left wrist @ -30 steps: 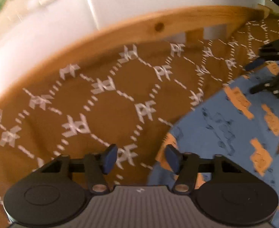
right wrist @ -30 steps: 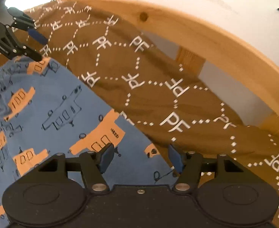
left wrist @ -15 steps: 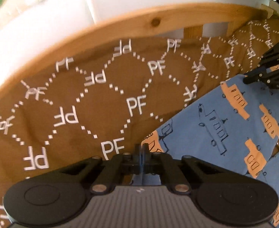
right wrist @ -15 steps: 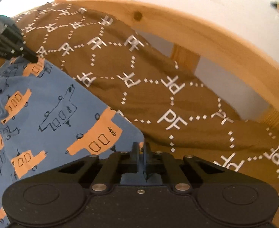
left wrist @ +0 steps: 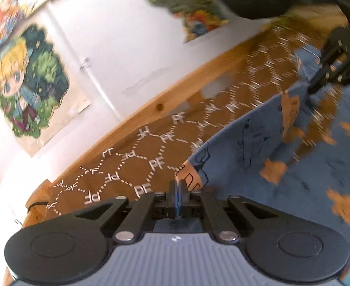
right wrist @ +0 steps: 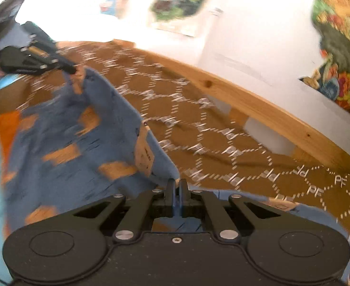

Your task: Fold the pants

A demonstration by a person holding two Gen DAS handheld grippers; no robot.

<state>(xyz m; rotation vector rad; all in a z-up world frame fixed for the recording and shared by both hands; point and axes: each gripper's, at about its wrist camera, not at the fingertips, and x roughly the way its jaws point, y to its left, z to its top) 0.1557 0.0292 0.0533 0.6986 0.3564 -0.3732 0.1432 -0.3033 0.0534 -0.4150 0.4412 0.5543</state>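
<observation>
Lifting step | pants [left wrist: 258, 143] raised above brown bedspread [left wrist: 137, 166] | left gripper [left wrist: 177, 186], right gripper [right wrist: 177, 186]: fingers clamped on hem corners | fabric judged light, limp; best gripped at corners

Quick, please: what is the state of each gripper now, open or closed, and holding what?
Left gripper: closed on a corner of the blue pants.
Right gripper: closed on the other corner of the pants.

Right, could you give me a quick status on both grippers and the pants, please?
Left gripper shut on pants edge. Right gripper shut on the same edge. Edge lifted off brown bedspread. Nothing in the way.
</observation>
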